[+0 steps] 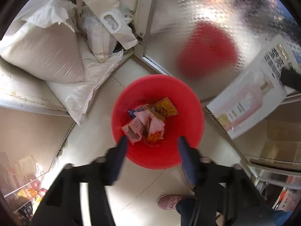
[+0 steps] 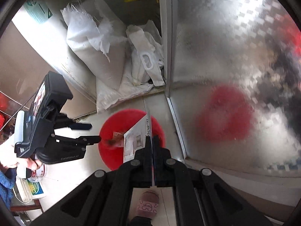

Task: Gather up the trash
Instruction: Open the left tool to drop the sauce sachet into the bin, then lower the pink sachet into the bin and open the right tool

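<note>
My right tongs (image 2: pixel 152 143) clamped a leaflet (image 2: pixel 138 137) above the red bin (image 1: pixel 158 120); my left tongs (image 1: pixel 152 143) hovered apart, pointing down.

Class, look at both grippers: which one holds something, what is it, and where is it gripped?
The right gripper pinches a flat printed carton at its edge, above the red bin. The left gripper is open, holding nothing.

Pale glossy floor tiles (image 1: pixel 143 180) meet a textured metal door panel (image 1: pixel 216 18) in an aluminium frame (image 2: pixel 167 37) — its sheen mirrors a blurred red shape. White woven sacks (image 1: pixel 47 52) slump in the corner beside it — bright light glares off the metal.
</note>
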Demonstrator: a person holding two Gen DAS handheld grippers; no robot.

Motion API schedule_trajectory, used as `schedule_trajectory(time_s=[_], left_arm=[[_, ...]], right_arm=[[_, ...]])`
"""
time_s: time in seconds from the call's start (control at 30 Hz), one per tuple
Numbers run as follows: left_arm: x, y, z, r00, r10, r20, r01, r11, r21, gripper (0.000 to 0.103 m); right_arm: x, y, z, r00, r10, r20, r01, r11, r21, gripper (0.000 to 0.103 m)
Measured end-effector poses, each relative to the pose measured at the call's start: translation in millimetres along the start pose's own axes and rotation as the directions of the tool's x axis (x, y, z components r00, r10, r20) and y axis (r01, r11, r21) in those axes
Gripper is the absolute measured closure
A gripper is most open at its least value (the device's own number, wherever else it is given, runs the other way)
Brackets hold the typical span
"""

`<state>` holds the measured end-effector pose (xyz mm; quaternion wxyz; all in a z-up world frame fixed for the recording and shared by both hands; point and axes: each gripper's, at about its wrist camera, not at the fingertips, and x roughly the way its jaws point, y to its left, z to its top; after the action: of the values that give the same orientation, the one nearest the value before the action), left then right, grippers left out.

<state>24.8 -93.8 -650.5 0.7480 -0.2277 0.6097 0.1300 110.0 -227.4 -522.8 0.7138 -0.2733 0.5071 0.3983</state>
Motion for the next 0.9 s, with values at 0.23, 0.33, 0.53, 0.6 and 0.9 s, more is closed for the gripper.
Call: schedule_trajectory(time_s=[0.23, 0.33, 0.53, 0.6, 0.9], left_arm=[[-19, 7, -4, 1.0, -0.002, 0.028, 0.003, 1.0, -0.029, 0.017], [-32, 12, -7, 0.999, 0.01, 0.044, -0.008, 0.999, -0.045, 0.011], [-49, 29, -22, 0.997, 0.027, 0.07, -0.02, 0.996, -0.092, 0.0], [-50, 35, -28, 0.997, 0.036, 0.073, -0.028, 0.994, -0.105, 0.0], [-40, 50, -57, 0.993, 0.104, 0.048, -0.096, 0.984, -0.15, 0.0]], right_arm=[[-7, 2, -7, 1.0, 0.019, -0.006, -0.019, 1.0, 0.005, 0.103], [-11, 8, -7, 1.0, 0.019, -0.004, -0.019, 1.0, -0.006, 0.103], [8, 23, -2, 0.998, 0.048, -0.031, -0.048, 0.999, -0.022, 0.103], [17, 28, -2, 0.998, 0.05, -0.046, -0.051, 0.998, -0.034, 0.103], [82, 53, -8, 0.988, 0.056, -0.144, -0.068, 0.995, -0.076, 0.103]])
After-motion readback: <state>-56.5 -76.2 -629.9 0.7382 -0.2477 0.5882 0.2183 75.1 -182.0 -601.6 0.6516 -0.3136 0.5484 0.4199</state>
